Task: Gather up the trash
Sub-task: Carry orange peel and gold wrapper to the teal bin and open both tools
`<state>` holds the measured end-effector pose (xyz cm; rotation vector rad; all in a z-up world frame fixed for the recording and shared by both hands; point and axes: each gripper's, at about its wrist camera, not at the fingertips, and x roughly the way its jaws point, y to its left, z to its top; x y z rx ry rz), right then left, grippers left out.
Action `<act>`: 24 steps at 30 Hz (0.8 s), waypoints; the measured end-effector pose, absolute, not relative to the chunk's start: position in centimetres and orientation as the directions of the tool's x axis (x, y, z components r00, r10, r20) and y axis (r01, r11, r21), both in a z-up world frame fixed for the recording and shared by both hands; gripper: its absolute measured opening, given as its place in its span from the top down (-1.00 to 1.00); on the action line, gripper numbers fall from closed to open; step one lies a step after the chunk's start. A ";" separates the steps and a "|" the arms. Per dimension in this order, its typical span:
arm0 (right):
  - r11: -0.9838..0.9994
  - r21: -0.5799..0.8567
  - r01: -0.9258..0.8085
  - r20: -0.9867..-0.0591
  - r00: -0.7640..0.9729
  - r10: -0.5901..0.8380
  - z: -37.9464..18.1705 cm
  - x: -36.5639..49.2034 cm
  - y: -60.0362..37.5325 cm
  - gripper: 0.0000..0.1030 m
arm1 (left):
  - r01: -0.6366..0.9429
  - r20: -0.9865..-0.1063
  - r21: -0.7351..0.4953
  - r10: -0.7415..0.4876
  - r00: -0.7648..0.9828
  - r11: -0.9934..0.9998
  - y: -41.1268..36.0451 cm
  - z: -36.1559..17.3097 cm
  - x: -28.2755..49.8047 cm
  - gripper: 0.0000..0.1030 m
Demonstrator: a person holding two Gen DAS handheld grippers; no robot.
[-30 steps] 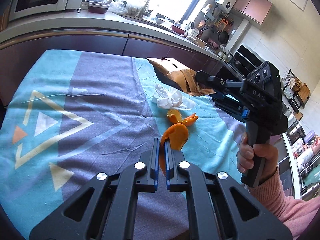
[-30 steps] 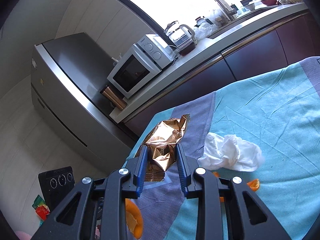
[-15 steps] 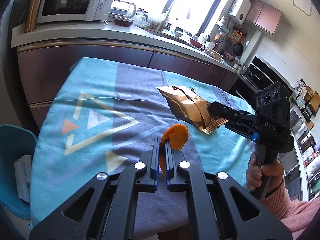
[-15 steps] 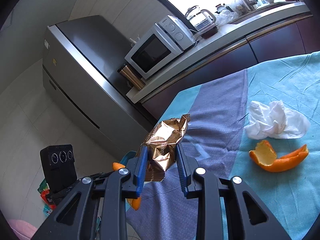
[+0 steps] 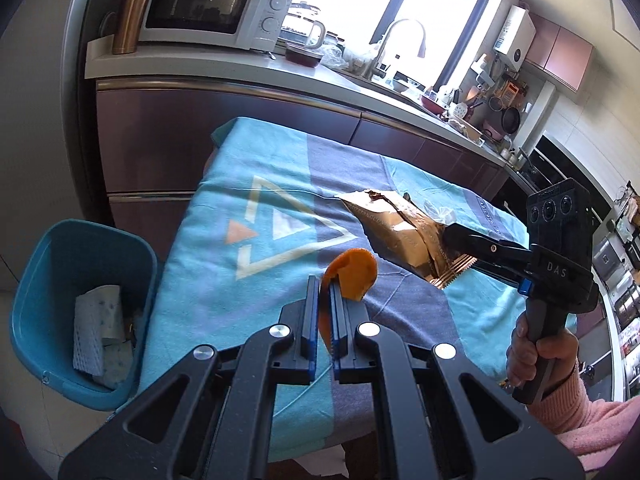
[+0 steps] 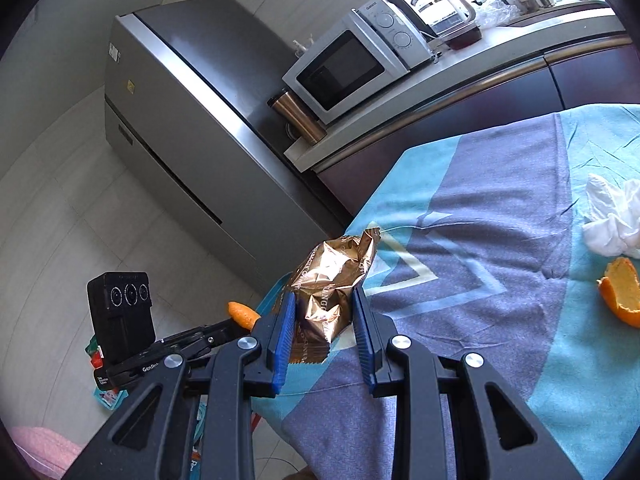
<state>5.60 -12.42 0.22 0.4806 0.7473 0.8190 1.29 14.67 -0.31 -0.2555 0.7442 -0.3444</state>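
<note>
My left gripper is shut on a curved piece of orange peel, held above the table's near left part. To its right my right gripper holds a crumpled gold foil snack bag. In the right wrist view that gripper is shut on the gold bag, which sticks up between the blue pads. The left gripper with its orange peel shows at lower left there. A blue trash bin stands on the floor left of the table, with white paper inside.
The table wears a blue and purple cloth. A white tissue and another orange peel lie on it at the right. Behind stand a counter with a microwave, a kettle and a steel fridge.
Both grippers have swung left across the table with their loads. The trash bin has come into the left wrist view, and the tissue and loose peel have slid to the right edge.
</note>
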 end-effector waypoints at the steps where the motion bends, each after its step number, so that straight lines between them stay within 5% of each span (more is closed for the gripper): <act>1: 0.600 0.640 -0.480 -0.406 0.452 0.794 0.2 5.6 -12.0 0.47 | 0.205 -0.613 -0.344 -0.385 0.690 0.916 15.1 -0.2 1.1 0.90; 24: 0.531 0.617 -0.581 -0.444 0.300 0.844 -0.5 6.3 -2.6 0.47 | -0.015 -0.593 -0.281 -0.162 0.789 0.960 24.6 1.5 -1.8 0.90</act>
